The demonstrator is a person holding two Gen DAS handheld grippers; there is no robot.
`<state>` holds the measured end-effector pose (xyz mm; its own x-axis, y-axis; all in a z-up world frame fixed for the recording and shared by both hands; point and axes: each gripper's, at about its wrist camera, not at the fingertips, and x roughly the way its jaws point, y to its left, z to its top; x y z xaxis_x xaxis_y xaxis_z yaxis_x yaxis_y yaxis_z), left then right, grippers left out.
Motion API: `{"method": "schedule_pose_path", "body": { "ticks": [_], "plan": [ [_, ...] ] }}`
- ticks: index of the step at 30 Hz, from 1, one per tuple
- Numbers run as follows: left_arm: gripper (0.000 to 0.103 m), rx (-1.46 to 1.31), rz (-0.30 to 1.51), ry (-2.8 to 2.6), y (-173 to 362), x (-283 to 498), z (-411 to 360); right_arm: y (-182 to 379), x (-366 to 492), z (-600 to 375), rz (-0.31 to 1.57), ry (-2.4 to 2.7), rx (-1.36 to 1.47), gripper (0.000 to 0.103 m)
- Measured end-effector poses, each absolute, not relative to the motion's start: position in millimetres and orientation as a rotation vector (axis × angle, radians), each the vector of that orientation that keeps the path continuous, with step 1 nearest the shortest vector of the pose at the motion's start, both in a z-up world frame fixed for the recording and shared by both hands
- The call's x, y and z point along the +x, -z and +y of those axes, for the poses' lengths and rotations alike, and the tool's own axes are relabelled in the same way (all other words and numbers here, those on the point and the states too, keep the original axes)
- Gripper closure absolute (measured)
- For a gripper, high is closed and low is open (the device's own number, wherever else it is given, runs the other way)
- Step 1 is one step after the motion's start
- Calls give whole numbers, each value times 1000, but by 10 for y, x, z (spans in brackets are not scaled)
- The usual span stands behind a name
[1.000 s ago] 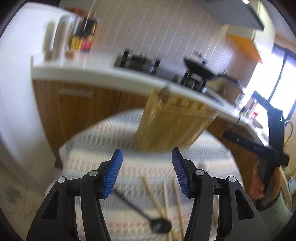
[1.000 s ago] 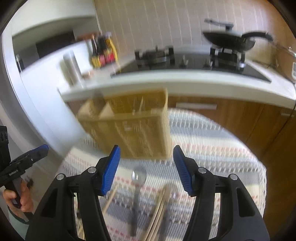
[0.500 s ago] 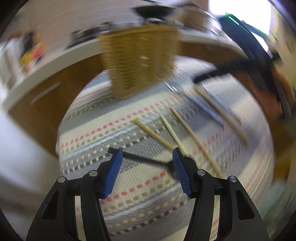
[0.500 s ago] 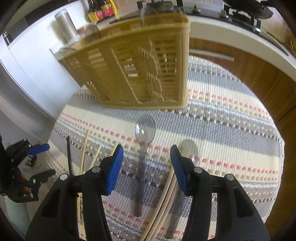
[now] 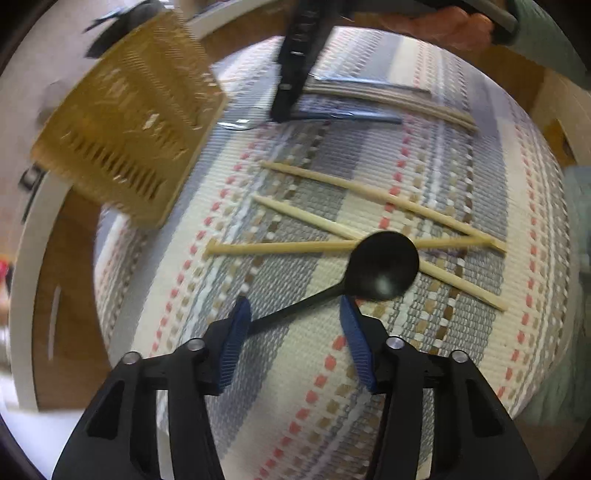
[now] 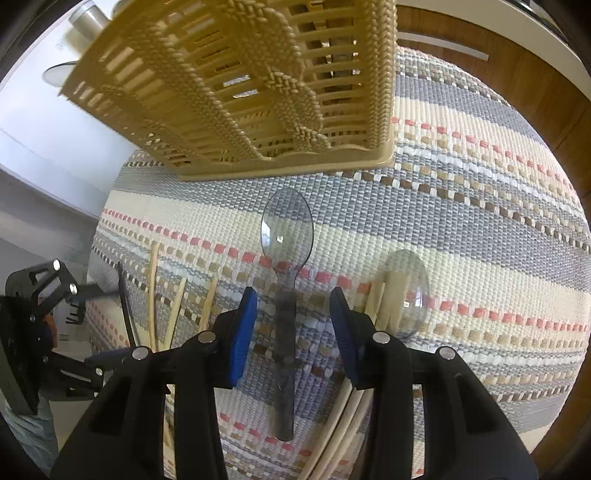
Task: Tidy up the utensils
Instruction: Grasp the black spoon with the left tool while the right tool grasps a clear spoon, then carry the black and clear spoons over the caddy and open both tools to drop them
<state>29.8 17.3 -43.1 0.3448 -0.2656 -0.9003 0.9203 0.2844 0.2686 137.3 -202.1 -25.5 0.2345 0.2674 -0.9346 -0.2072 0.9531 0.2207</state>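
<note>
A black spoon (image 5: 382, 266) lies on the striped mat (image 5: 424, 155) across three loose wooden chopsticks (image 5: 280, 247). My left gripper (image 5: 293, 314) is open, low over the mat, its jaws either side of the spoon's thin handle. A grey translucent spoon (image 6: 287, 236) lies on the mat in the right wrist view; my right gripper (image 6: 291, 302) is open with its jaws straddling the spoon's handle. A second clear spoon (image 6: 408, 288) lies on a bundle of chopsticks (image 6: 354, 402) to the right. The tan woven utensil basket (image 6: 258, 85) stands just beyond.
The basket also shows in the left wrist view (image 5: 133, 122) at the mat's far left. The other gripper (image 5: 299, 55) and the person's hand (image 5: 454, 29) reach in at the top. Wooden cabinet fronts (image 6: 517, 74) and a white counter edge surround the mat.
Both grippers have dropped from looking at the kitchen down close to the mat. The left now straddles the black spoon's handle, the right the grey spoon's handle. Both stay open.
</note>
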Motion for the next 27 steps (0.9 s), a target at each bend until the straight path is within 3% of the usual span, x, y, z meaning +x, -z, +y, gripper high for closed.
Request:
{"method": "schedule_pose_path", "body": {
  "ticks": [7,11,17,22,27],
  "plan": [
    [70,917,948,1073,408,449,156,297,1424,-1821,1296,-273,-24,69],
    [77,862,968,1058,386,479,183,332,1352,-1609,1279,-251,-135,92],
    [98,672,1003,882,351,427,354,370,1239,-1460,1241,-255,-179,92],
    [98,307,1085,750,371,418,650,348,1154,-1650,1229,-274,-102,92],
    [98,169,1148,664,402,431,773,327,1072,-1799,1225,-294,-68,92]
  ]
}}
